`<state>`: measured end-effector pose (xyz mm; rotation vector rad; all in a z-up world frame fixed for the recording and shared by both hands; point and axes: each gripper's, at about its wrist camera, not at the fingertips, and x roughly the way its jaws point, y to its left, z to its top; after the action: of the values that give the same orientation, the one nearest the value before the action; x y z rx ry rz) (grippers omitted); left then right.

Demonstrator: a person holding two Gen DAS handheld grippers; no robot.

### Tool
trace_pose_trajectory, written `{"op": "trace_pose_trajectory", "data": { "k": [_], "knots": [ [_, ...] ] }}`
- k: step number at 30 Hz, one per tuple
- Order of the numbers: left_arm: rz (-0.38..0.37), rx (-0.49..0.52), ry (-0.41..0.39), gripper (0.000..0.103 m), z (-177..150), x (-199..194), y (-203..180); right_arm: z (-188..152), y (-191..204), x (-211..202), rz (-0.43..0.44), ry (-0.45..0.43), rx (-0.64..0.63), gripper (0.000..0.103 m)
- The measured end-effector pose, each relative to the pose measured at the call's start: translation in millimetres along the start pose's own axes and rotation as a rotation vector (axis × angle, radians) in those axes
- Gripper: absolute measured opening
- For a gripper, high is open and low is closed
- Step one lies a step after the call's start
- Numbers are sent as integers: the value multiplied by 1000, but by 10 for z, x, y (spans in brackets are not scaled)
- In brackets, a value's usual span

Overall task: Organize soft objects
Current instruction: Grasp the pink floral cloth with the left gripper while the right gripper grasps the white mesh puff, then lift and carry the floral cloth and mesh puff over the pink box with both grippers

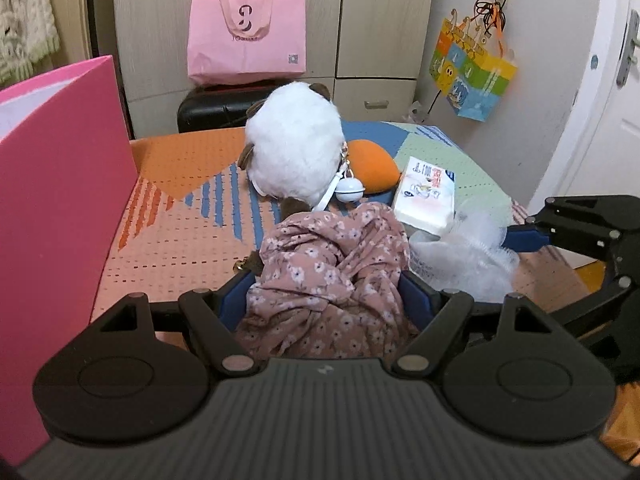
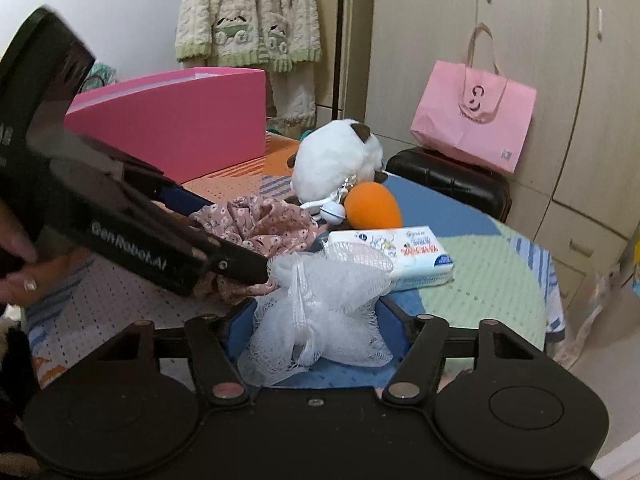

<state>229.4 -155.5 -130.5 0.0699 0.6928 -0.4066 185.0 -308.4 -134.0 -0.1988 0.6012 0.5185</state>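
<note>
A bundled pink floral cloth (image 1: 320, 264) sits between the blue pads of my left gripper (image 1: 328, 296), filling the gap and touching both; it rests low over the patterned table cover (image 1: 180, 216). A white mesh bath puff (image 2: 324, 300) fills the jaws of my right gripper (image 2: 318, 320), and both pads touch it. The two grippers are side by side, the left gripper (image 2: 224, 236) reaching in from the left of the right wrist view. Behind them lie a white plush toy (image 1: 296, 144) with a bell and an orange plush (image 1: 372, 166).
A tall pink box (image 1: 60, 200) stands open at the table's left. A tissue pack (image 1: 426, 196) lies beside the puff. A black stool with a pink tote bag (image 1: 246, 36), cupboards and a door stand beyond the table. A hand (image 2: 24, 276) holds the left gripper.
</note>
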Motion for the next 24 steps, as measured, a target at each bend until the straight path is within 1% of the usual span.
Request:
{"op": "trace_pose_trajectory", "data": {
  "k": [2, 5, 7, 9, 10, 13, 17, 19, 20, 21, 22, 23, 24],
  "knots": [
    [15, 13, -14, 77, -27, -6, -30, -22, -16, -7, 5, -2, 34, 61],
    [26, 11, -26, 77, -52, -27, -38, -39, 17, -31, -11, -3, 49, 52],
    [29, 8, -29, 73, -49, -37, -21, -48, 57, -54, -21, -7, 57, 44],
    [32, 20, -38, 58, -61, -59, -10, -76, 108, -78, -33, -16, 52, 39],
    [22, 27, -42, 55, -70, -72, -6, -84, 117, -85, -39, -19, 54, 38],
    [9, 27, -47, 53, -87, -94, 13, -101, 136, -103, -54, -28, 75, 35],
    [-7, -32, -59, 52, -93, -124, 98, -85, 150, -103, -92, -23, 119, 33],
    [-12, -37, -61, 49, -106, -142, 113, -89, 155, -106, -109, -25, 137, 32],
    [-7, -28, -61, 45, -115, -149, 105, -93, 160, -109, -114, -26, 143, 32],
    [-4, -19, -63, 38, -124, -155, 92, -98, 164, -119, -117, -27, 149, 32],
    [-7, -15, -65, 34, -132, -164, 80, -104, 170, -126, -118, -28, 155, 32],
    [-17, -18, -67, 27, -138, -172, 76, -108, 175, -131, -120, -30, 159, 32],
    [-25, -22, -68, 24, -142, -177, 76, -109, 182, -135, -123, -30, 163, 32]
  ]
}}
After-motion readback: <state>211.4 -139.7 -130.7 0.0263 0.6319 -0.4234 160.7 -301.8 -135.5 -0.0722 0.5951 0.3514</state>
